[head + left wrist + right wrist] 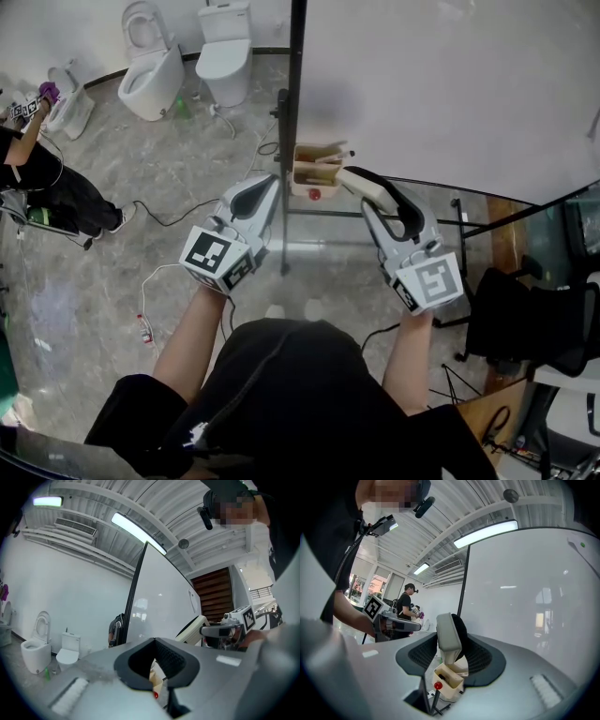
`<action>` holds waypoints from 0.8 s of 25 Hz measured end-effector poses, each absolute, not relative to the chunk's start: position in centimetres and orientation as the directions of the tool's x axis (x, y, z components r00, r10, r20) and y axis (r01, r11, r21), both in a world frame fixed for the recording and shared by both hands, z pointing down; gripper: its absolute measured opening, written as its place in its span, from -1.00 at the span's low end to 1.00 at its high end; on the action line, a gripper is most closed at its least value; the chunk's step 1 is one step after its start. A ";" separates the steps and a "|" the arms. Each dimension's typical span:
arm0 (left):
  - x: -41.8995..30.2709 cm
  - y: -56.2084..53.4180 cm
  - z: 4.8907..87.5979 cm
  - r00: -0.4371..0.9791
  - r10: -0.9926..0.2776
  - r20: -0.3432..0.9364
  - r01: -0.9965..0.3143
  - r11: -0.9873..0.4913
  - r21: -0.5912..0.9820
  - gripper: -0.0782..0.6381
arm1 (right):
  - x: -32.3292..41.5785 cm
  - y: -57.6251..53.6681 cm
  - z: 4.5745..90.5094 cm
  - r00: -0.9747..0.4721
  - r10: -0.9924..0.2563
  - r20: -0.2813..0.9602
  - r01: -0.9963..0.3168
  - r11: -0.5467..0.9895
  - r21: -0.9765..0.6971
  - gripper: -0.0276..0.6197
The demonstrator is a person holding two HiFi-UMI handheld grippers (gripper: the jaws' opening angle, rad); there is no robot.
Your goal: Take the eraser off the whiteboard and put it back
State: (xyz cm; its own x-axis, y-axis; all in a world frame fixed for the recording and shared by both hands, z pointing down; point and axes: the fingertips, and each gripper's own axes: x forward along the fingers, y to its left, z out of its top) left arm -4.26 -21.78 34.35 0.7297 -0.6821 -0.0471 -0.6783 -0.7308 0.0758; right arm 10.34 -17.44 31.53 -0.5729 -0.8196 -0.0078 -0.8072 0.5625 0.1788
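The eraser [449, 637], a beige block with a black felt face, stands upright between the pads of my right gripper [451, 657], which is shut on it. From the head view the eraser [359, 184] pokes out of the right gripper [377, 199] toward a small beige box [317, 171] on the whiteboard's stand. The whiteboard [450, 84] fills the upper right, and the eraser is off its surface. My left gripper [265, 189] is level beside the right one, open, with nothing between its jaws [154, 670]. Through its gap I see the box [154, 682].
The whiteboard's dark post [295, 112] rises just past the box. Two toilets [150, 66] stand on the floor at the back left. Another person [37, 178] is at the far left. Cables [159, 220] trail across the floor. A black chair [525, 319] sits at the right.
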 end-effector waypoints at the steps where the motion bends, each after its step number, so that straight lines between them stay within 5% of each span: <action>1: -4.4 -21.9 34.4 0.729 -0.683 -0.047 -0.679 -0.730 0.073 -0.77 | 10.2 -17.7 31.4 -0.577 -0.817 -0.012 -0.805 0.566 0.179 -0.34; 20: -6.9 -22.7 35.2 0.625 -0.780 -0.008 -0.776 -0.623 0.098 -0.77 | 9.2 -20.8 33.7 -0.647 -0.760 0.053 -0.743 0.645 0.181 -0.34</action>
